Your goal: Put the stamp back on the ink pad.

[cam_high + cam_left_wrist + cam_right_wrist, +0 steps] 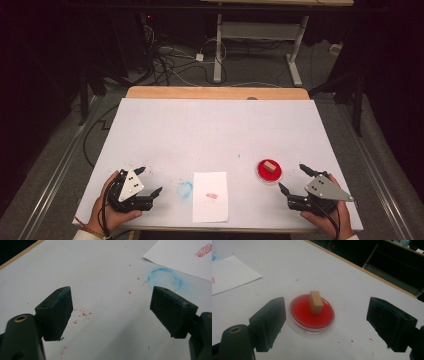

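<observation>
Lower right of frame: my right gripper (291,178) fingers released near stamp (270,166) on pad (262,172) | lower left: left gripper (149,181) released, empty.

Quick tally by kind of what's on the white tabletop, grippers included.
Grippers: 2, left gripper and right gripper, both open
Red ink dish: 1
Wooden stamp block: 1, standing in the dish
Paper sheet: 1, with a red stamp mark
Total: 5
</observation>
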### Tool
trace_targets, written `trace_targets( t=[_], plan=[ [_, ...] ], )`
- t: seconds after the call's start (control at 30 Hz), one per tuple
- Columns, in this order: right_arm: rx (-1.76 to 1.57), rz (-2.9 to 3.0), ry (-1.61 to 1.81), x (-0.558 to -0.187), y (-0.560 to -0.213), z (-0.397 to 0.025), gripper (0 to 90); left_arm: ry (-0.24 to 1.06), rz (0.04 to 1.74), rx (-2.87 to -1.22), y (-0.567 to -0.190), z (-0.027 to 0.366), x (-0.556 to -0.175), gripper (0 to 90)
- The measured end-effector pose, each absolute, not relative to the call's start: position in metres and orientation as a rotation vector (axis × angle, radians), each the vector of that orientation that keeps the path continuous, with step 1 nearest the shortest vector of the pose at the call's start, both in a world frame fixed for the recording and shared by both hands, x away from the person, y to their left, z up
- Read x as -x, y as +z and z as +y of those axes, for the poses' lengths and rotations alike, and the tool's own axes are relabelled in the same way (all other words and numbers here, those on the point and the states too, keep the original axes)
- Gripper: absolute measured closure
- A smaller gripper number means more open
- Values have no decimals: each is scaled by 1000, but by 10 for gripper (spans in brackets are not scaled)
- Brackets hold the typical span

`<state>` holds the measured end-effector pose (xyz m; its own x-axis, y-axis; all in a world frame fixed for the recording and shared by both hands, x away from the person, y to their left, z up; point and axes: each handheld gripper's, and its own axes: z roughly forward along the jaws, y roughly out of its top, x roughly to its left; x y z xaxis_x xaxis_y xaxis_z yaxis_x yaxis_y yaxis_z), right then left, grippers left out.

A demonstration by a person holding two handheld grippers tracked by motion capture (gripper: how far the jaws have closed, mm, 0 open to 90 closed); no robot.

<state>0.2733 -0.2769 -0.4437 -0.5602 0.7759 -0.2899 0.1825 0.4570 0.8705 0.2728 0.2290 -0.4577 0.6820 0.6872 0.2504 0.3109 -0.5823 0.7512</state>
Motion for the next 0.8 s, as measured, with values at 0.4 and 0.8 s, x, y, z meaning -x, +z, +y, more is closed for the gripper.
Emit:
trace_targets(
  t=[0.4, 0.8],
  plan=[
    [-783, 2006, 1085, -273, -443, -273, 162, 694, 759, -2195, -458, 230, -271, 181],
    [-791, 2005, 1091, -273, -444, -275, 162, 691, 754, -2210, -459, 228, -271, 181]
  ],
)
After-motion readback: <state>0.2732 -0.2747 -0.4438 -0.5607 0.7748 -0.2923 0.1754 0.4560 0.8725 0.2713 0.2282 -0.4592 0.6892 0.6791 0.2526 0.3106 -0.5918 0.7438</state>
